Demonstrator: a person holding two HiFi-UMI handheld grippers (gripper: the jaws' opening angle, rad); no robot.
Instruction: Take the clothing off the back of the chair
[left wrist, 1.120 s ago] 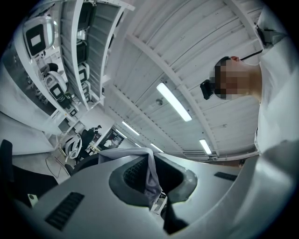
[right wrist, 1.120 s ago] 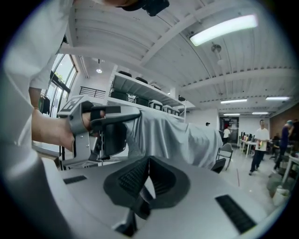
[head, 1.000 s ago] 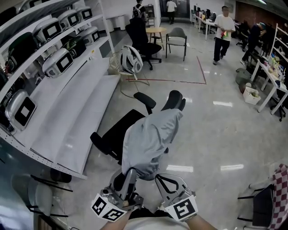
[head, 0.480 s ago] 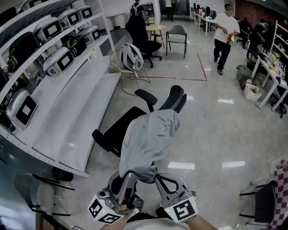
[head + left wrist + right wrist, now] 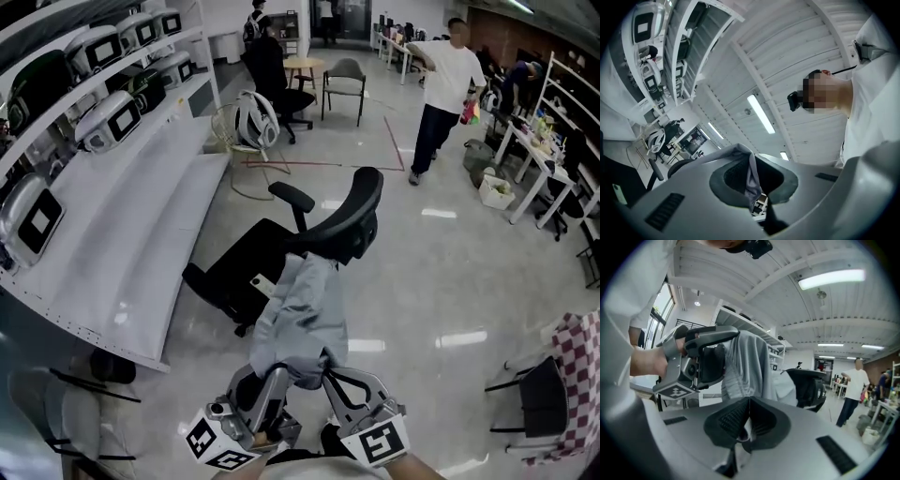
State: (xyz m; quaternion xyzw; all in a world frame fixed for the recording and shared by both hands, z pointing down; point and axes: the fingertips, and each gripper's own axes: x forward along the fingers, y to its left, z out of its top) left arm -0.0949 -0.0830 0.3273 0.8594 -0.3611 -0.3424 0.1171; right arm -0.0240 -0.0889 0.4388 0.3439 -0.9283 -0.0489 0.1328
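We hold the light grey fabric garment (image 5: 302, 314) in both tools. The left gripper (image 5: 752, 190) has its jaws pressed together on a fold of the cloth, and the right gripper (image 5: 744, 420) clamps a thin edge of it. The garment stretches from them to the black mesh office chair (image 5: 352, 216). Its far end touches the backrest's lower edge, and the top edge is bare. To finish well, we should draw both grippers back and up together, keeping the cloth taut and clear of the armrest (image 5: 291, 194). We can read no brand or writing, only square black-and-white markers (image 5: 380, 439) on the gripper cubes.
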